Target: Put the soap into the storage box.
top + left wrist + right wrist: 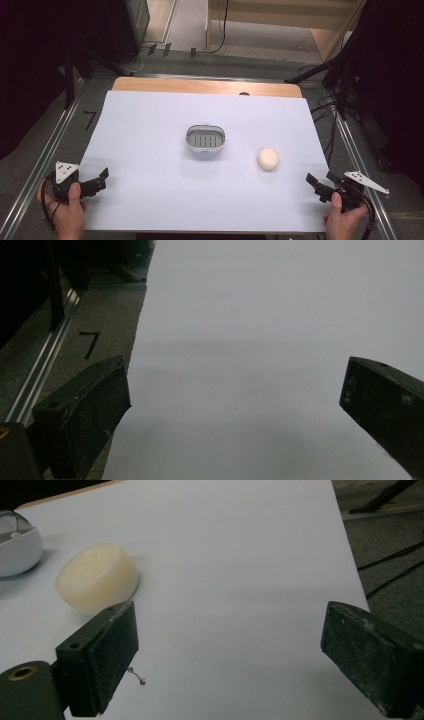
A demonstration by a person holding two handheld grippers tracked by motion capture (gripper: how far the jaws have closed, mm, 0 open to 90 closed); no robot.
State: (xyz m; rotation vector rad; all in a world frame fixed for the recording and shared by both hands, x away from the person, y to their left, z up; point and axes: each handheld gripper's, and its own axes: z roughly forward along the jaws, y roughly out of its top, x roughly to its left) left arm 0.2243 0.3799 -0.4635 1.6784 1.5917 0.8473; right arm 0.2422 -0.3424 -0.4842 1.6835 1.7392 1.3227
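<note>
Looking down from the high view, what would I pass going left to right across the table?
Left gripper → slotted soap dish → round cream soap bar → right gripper, all over the white table sheet.

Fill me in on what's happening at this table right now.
A person holds a two-jaw gripper in each hand at the near edge of a white sheet. The left gripper and the right gripper both stand open with nothing between their jaws. A round cream soap bar lies on the sheet, nearer the right gripper, apart from a small soap dish at the middle. Neither is being touched.
</note>
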